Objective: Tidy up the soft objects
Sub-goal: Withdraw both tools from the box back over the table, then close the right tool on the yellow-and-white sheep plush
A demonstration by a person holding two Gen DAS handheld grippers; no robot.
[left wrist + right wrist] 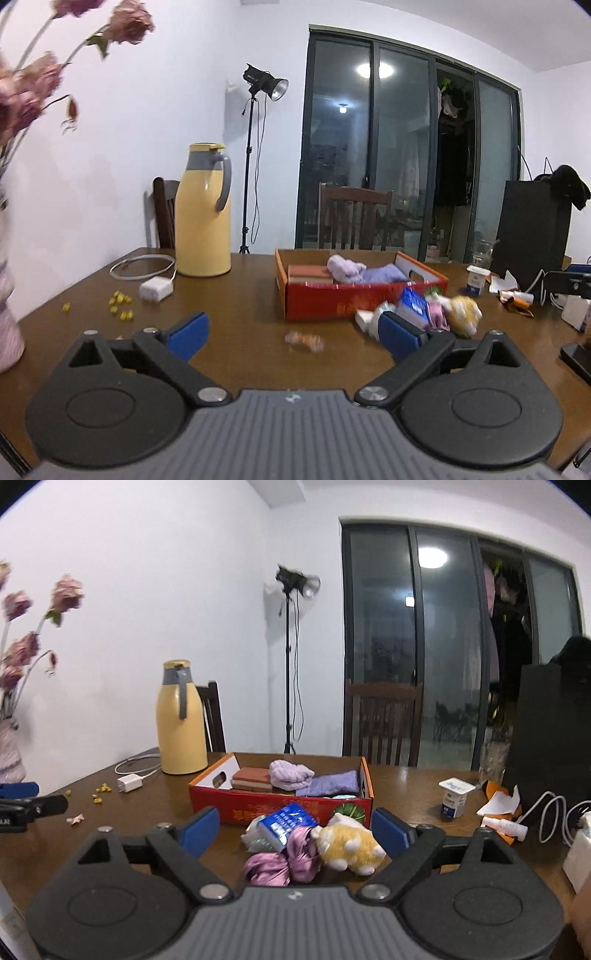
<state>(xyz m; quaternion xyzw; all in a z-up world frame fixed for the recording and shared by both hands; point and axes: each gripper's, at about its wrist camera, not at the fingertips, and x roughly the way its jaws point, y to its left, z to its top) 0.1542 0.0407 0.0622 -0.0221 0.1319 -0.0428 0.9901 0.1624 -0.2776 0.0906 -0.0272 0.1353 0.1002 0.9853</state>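
Nearest, we record the right hand-held gripper [295,829] with its blue pads spread wide and nothing between them, raised above the tabletop [406,786]. Just beyond its fingers we find a small heap: a pink satin cloth [280,862], a yellow plush toy [349,845] touching it on the right, and a blue packet [290,821] leaning over a pale wrapped item behind them.

We record the left hand-held gripper [295,336] likewise spread wide and empty, over bare tabletop. A small candy wrapper [304,340] lies between and ahead of its pads, blurred. The same heap shows beside its right pad.

Next, just behind the heap, we list a red cardboard box [280,806], open at the top. Inside we count a stack of brown sponges [253,778] at the left, a rolled lilac towel [290,774] in the middle, and a flat purple cloth [330,784] to the right, with a bit of pale blue fabric at the near right corner.

To the right of the box we note a white yoghurt cup [455,797], a small white bottle [504,825] lying on its side, torn orange and white paper, and white cables.

To the left we note scattered yellow bits [120,304], a white charger [155,289] with its coiled cable, and a yellow jug [203,210] standing upright. Dried pink flowers [26,635] rise at the far left edge.

Farthest, we list two wooden chairs, a studio lamp [264,83] on a stand, and dark glass sliding doors [406,147].
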